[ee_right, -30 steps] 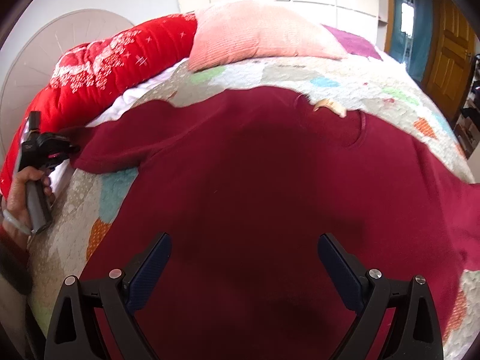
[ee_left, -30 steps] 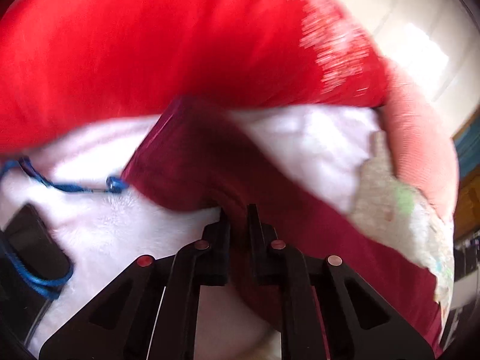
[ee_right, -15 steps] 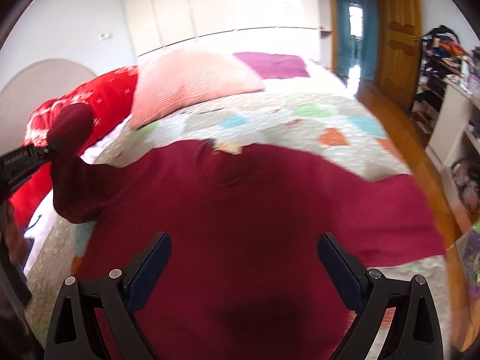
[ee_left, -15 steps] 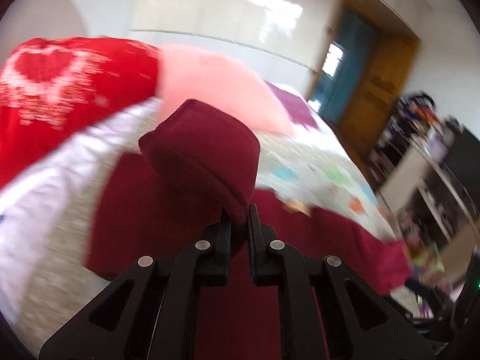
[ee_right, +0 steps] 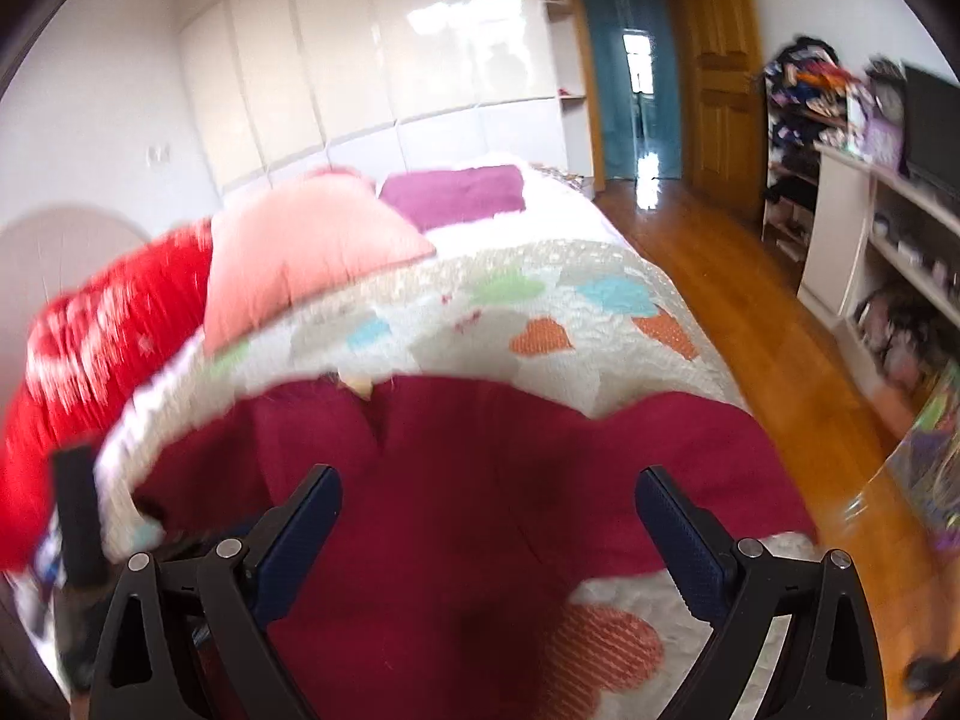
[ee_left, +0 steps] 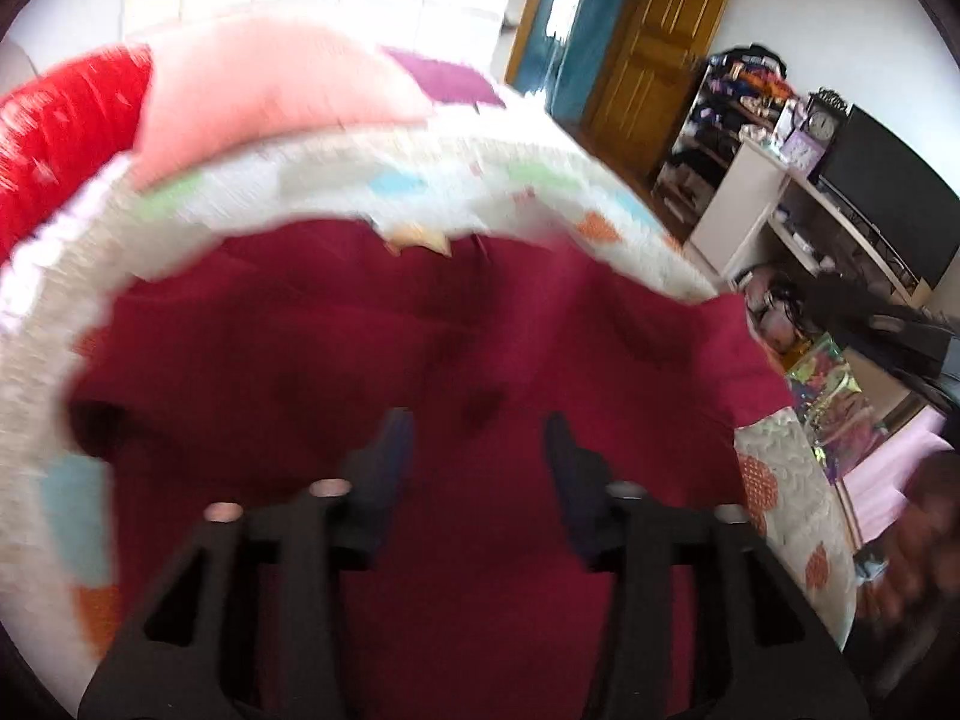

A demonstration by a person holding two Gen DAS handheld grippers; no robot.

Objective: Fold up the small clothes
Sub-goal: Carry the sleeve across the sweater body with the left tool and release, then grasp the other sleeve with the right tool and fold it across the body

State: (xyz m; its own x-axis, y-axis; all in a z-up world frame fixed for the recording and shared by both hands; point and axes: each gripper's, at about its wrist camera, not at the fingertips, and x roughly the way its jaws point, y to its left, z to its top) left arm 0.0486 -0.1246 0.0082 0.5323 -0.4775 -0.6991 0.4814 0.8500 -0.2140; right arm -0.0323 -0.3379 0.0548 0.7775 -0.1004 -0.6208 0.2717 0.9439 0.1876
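Lying spread on the pastel heart-patch quilt (ee_right: 540,300) is the dark red knit sweater (ee_right: 480,468), collar toward the pillows, one sleeve folded in across the body. Left gripper (ee_left: 479,450) hangs over the sweater's middle, jaws opening, nothing between the pads. Right gripper (ee_right: 489,516) is spread wide above the hem side, also empty. Salmon-pink ribbed pillow (ee_right: 300,252) and red patterned cushion (ee_right: 102,348) sit at the head of the bed. Both views are motion-blurred.
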